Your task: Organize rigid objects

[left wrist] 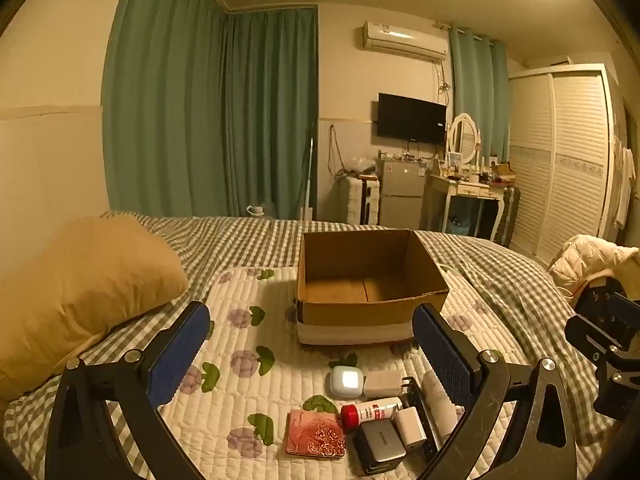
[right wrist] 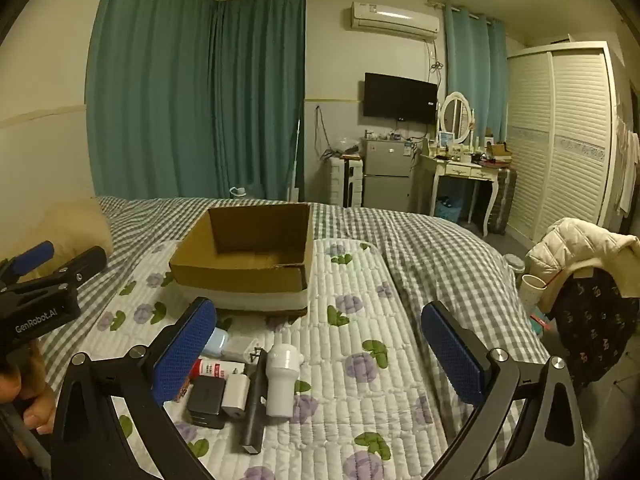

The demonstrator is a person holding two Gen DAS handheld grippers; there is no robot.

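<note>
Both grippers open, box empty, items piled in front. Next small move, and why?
Probably lower the right gripper onto the white bottle at the pile's right edge. Both it and the left gripper are open and hold nothing, the cardboard box is empty, and that bottle lies between the right fingers, with bare quilt beside it.

Cardboard box (left wrist: pixel 370 280) ahead of the tools: matt brown corrugated paper, raw torn-looking front edge. Quilted mat (left wrist: pixel 248 380) under both tools: soft stitched cloth, floral print. Checked bedspread (left wrist: pixel 240 236) beyond it: woven cloth. Left gripper (left wrist: pixel 312 356) and right gripper (right wrist: pixel 320 356): matt black plastic arms, blue textured mesh-like pads (right wrist: pixel 186 352), shiny metal screws. Near the left gripper's right finger: grey power bank (left wrist: pixel 380 446), satin metallic; white charger (left wrist: pixel 410 426), smooth plastic; pink box (left wrist: pixel 316 434), glossy printed card.
</note>
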